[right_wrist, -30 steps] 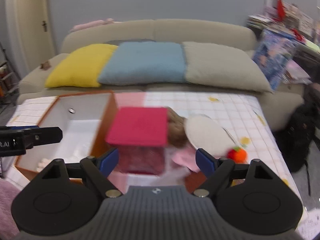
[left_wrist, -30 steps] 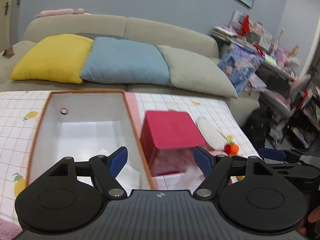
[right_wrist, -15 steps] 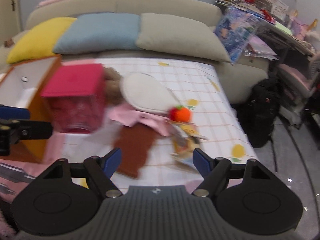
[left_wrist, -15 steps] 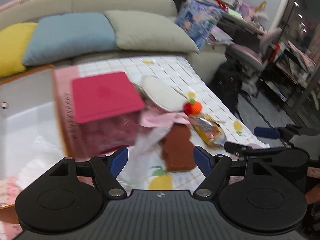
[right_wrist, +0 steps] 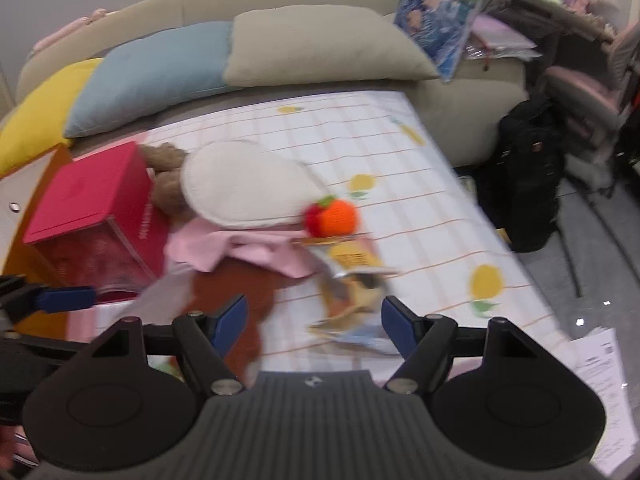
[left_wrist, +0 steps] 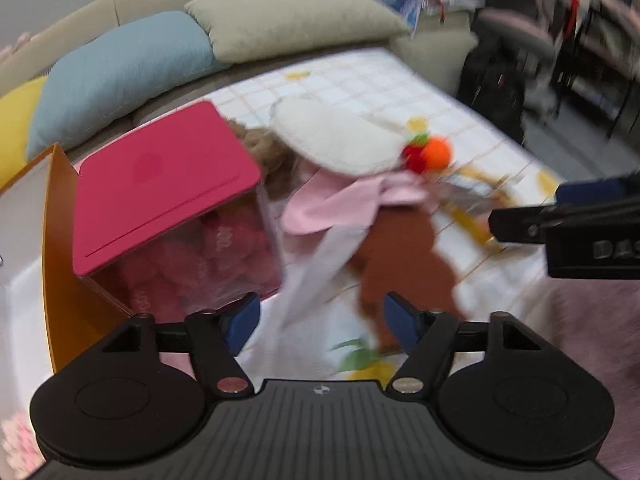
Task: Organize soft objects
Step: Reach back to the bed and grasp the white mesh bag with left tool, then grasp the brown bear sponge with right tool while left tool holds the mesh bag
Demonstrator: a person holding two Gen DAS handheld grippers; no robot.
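Left wrist view: we see the table [left_wrist: 360, 80] under its checked cloth, blurred; at its left edge the orange box [left_wrist: 60, 248] stands open with a white inside, what it holds mostly out of frame.
Soft pile: beside the box sits the red-lidded bin [left_wrist: 160, 184]; right of it lie the white pad [left_wrist: 332, 140], the pink cloth [left_wrist: 340, 204], the brown cloth [left_wrist: 404, 256] and the knit fruit [left_wrist: 430, 156]; all loose on the cloth, mid-table.
Left gripper [left_wrist: 320, 320]: we read its jaws as closing, nothing between them; it hangs over the near edge, between bin and brown cloth.
Right wrist view: the same pile from the right; a brown plush [right_wrist: 168, 180] is wedged between bin and pad; a snack packet [right_wrist: 352, 280] lies near the table's right edge, just past the fruit.
Right gripper [right_wrist: 312, 320]: jaws closing too, and empty; the packet and the brown cloth's edge lie ahead of it, untouched.
Backdrop: sofa [right_wrist: 280, 4] with cushions beyond the far edge; a black bag [right_wrist: 528, 176] on the floor to the right.
Progress: we judge the sorting barely begun; every soft thing we can see lies outside box and bin.
Left to do: pick up cloths, pad, plush and fruit; put each in a container; the bin's lid is on, which may need lifting first.
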